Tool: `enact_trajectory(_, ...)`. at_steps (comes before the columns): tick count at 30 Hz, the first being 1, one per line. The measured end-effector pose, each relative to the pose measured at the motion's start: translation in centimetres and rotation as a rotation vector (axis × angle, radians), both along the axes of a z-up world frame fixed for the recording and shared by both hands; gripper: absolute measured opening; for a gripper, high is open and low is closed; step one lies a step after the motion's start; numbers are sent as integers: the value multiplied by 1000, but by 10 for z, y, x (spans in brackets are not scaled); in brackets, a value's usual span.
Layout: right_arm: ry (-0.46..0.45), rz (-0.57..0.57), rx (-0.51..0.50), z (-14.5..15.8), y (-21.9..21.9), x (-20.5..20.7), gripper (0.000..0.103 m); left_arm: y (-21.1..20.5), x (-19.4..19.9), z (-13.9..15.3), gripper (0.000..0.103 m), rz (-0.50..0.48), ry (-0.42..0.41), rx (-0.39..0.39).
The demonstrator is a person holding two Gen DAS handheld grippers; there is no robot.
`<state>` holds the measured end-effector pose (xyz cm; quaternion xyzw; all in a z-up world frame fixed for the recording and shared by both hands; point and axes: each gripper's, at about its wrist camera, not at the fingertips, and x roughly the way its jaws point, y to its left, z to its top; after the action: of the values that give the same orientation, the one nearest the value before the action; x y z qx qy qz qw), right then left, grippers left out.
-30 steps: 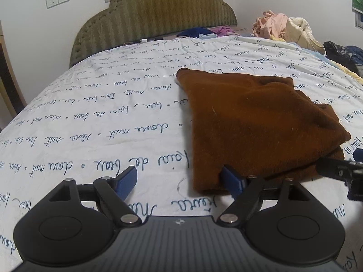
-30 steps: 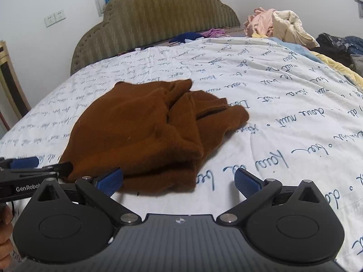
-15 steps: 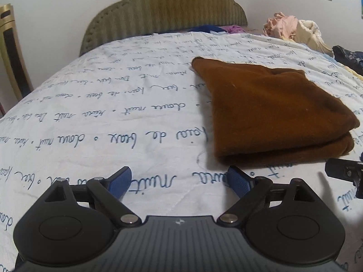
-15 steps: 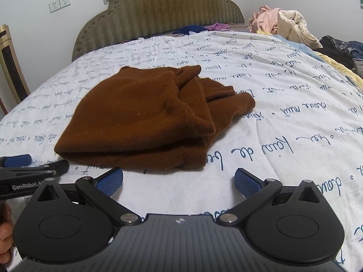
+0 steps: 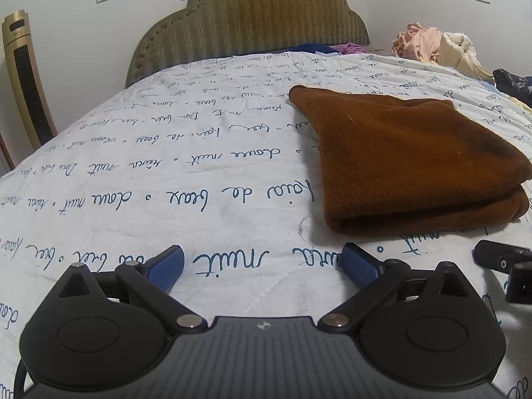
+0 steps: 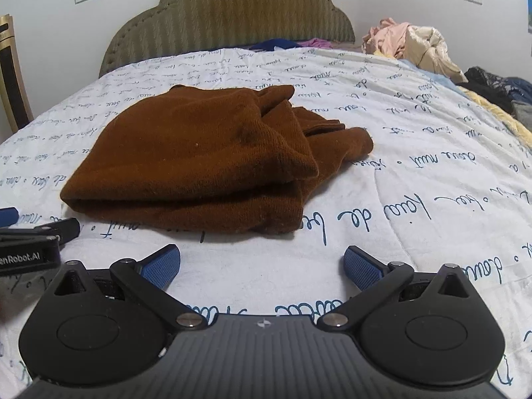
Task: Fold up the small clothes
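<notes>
The brown knit garment (image 5: 409, 159) lies folded into a thick, layered bundle, its rounded fold edge facing the cameras. In the left wrist view it sits toward 2 o'clock, tapering to a point at its far left corner. In the right wrist view the brown knit garment (image 6: 199, 156) sits toward 11 o'clock, with looser, rumpled layers spilling out on its right side.

Rust-brown garment (image 6: 206, 153) on a white bedspread (image 6: 415, 173) with blue script; olive zigzag headboard (image 6: 229, 13).
</notes>
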<state>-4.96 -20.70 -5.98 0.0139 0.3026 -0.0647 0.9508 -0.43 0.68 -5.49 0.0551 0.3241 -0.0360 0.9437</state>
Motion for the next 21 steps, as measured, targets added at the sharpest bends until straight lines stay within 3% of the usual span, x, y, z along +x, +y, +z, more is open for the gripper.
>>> enact_trajectory(17, -33, -13, -37, -3, 8, -4, 103, -3, 0, -1, 103, 6, 0, 14)
enact_trajectory(21, -73, -55, -94, -2, 15, -10, 103, -2, 1, -1, 103, 6, 2, 12)
